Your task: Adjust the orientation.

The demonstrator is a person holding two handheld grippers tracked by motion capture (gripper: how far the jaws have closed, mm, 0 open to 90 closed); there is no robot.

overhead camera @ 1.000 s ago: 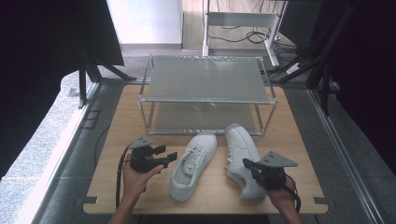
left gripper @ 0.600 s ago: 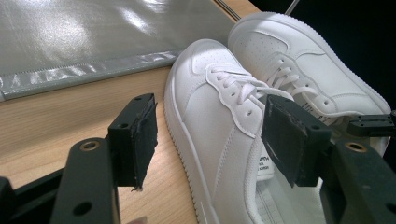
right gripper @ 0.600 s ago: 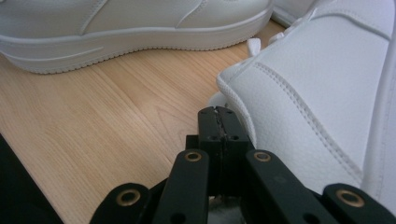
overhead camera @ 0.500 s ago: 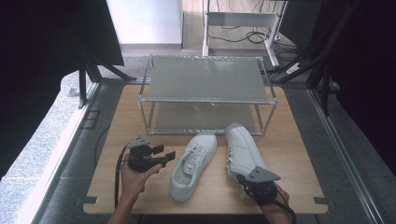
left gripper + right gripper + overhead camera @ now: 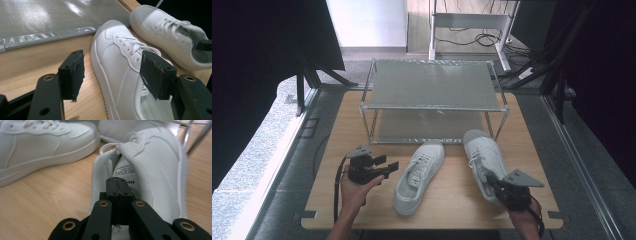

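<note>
- Left gripper [image 5: 391, 166], jaws wide apart and empty, sits near the table's [image 5: 452, 197] left edge, pointing at the left shoe [image 5: 419, 175].
- Right gripper [image 5: 117, 185], jaws pressed together, pinches the right shoe's [image 5: 484, 155] heel collar.
- Both shoes lie just near of the rack [image 5: 432, 95].

Two sneakers, left sneaker [image 5: 419, 175] and right sneaker [image 5: 484, 161], all white incl. laces and soles; white tongue label with black print inside the right one. Table [image 5: 337, 150] light wood grain. Rack [image 5: 432, 87] silver-grey metal frame, grey shelves. Both grippers [image 5: 388, 168] [image 5: 492, 183] black, brass-coloured rivets; right carries grey plate
</note>
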